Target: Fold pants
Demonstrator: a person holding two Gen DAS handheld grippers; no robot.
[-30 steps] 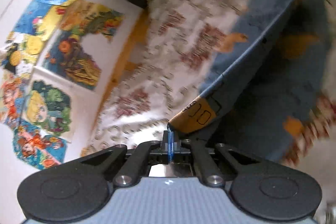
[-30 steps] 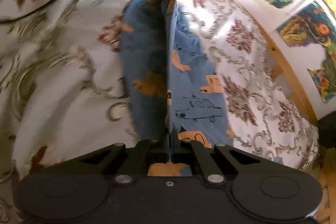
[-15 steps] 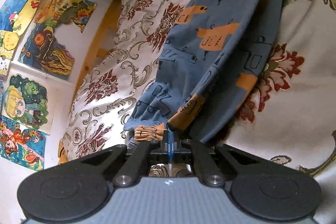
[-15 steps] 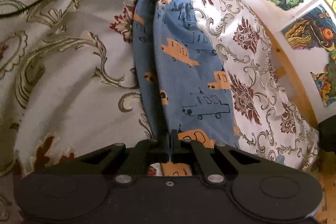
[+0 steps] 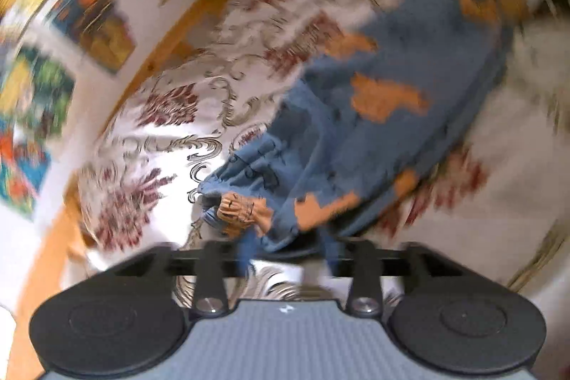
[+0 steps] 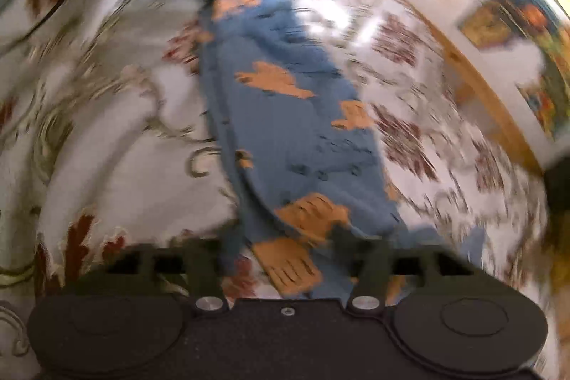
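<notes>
both tongs look spread with nothing pinched: left tongs [image 5: 285, 251] at one end of the pants [image 5: 374, 116], right tongs [image 6: 281, 259] at the other end, though blur softens the fingertips. we judge the pants light, limp and quick to bunch, so we'd grip hem corners or waistband through both layers. the pants lie lengthwise on the bed [image 6: 117, 138], doubled leg over leg; blue knit with orange car shapes, a ribbed orange cuff [image 5: 238, 209] nearest the left tongs.
</notes>
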